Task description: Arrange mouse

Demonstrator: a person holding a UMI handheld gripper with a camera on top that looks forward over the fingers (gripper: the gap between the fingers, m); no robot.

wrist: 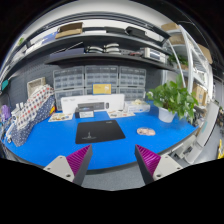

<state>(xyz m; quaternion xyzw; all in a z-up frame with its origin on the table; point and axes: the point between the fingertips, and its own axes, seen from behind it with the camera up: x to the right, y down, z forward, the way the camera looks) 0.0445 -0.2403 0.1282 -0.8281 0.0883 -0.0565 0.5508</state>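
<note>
A black mouse pad (100, 131) lies on the blue table (60, 145), ahead of my fingers. A small pale object that looks like the mouse (147, 131) sits on the table just right of the pad. My gripper (113, 162) is held back over the table's near edge, well short of both. Its fingers are wide apart, with the magenta pads (80, 158) facing each other and nothing between them.
A potted green plant (175, 98) stands at the back right. A white box (92, 103) sits behind the pad, and a patterned bag (35, 105) is at the left. Shelves (100, 45) with boxes hang above the back wall.
</note>
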